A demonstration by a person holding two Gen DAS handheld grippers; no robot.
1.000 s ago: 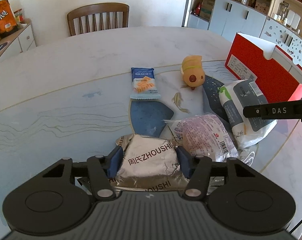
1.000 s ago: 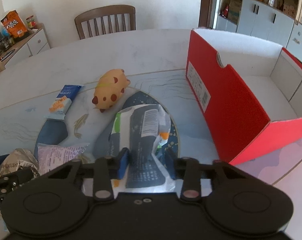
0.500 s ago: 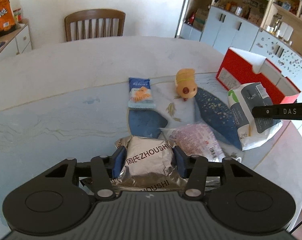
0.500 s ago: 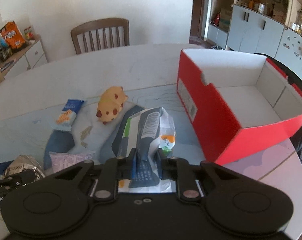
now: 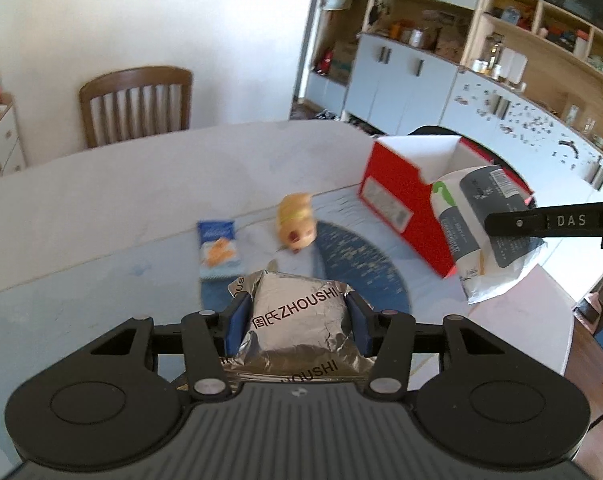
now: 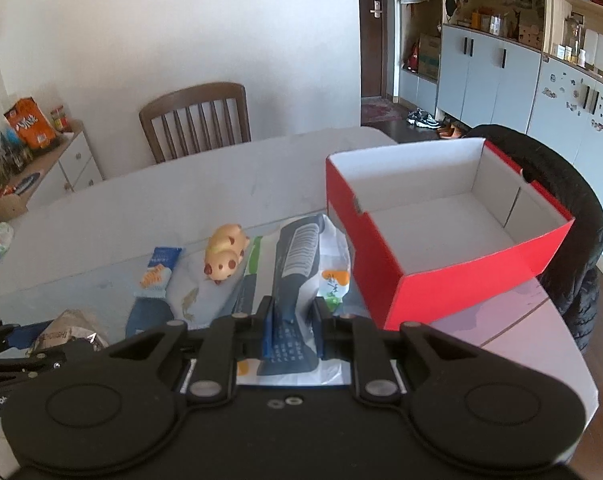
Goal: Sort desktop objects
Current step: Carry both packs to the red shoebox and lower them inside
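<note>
A silver foil packet (image 5: 297,320) is gripped by the left tongs (image 5: 297,320); a white-and-grey pouch (image 6: 301,272) is pinched in the right tongs (image 6: 292,322), both above the worktop (image 6: 181,200).

Left wrist view is motion-blurred: blue snack packet (image 5: 217,249) and yellow toy pig (image 5: 295,227) are soft, can't read the packet print. Silver foil pack (image 5: 297,322) runs under my gripper body, lower edge hidden. Right gripper (image 5: 486,225) enters from the frame edge, only one finger visible. In the right wrist view the white-and-grey bag (image 6: 297,280) bottom is hidden behind the housing. Shelf items too small to identify.
</note>
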